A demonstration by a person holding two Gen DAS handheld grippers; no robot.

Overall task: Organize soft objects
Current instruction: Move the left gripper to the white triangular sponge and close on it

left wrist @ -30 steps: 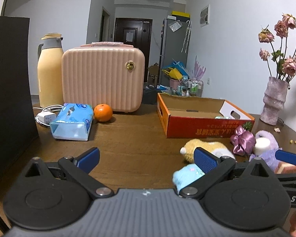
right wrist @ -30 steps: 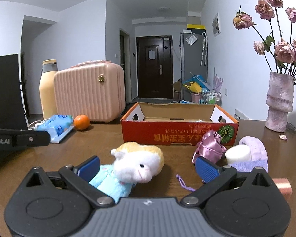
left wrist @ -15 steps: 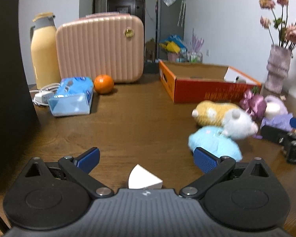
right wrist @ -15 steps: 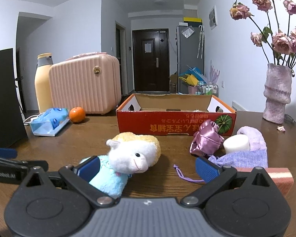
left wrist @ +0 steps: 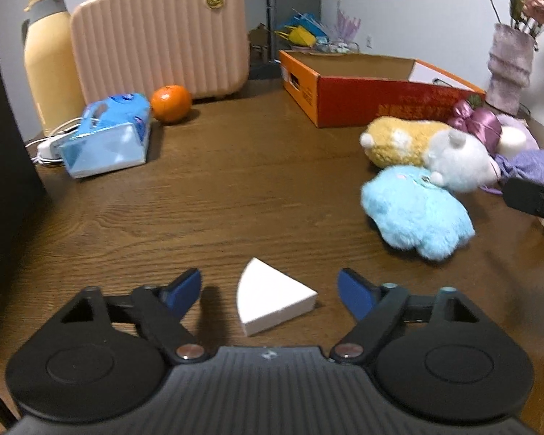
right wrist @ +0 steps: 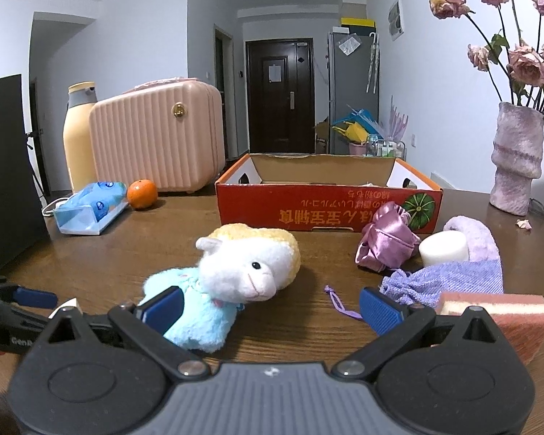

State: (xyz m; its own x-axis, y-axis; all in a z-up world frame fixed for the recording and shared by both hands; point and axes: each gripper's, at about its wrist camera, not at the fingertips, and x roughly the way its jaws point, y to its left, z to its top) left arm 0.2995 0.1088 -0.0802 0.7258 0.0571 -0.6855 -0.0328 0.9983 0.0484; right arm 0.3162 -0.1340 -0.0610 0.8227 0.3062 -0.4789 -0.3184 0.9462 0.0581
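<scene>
Left gripper pitched down over the bench, jaws partly open and just been closing in. A white wedge-shaped sponge lies flat on the wood between the blue pads; clear gaps either side, pads not touching it.

Right gripper low over the bench, jaws wide, holding nothing. A plush toy with a white head, yellow back and pale blue body lies in front of it, the blue body just by the left pad; whether they touch, cannot tell.

To the toy's right: a pink satin pouch, a white foam cylinder, a lilac knitted cloth, and a pink sponge block beside the right pad.

Behind them, an open orange cardboard box. Further left on the bench: a tissue pack, an orange, a pink case, a yellow flask. Vase of dried roses at far right.
</scene>
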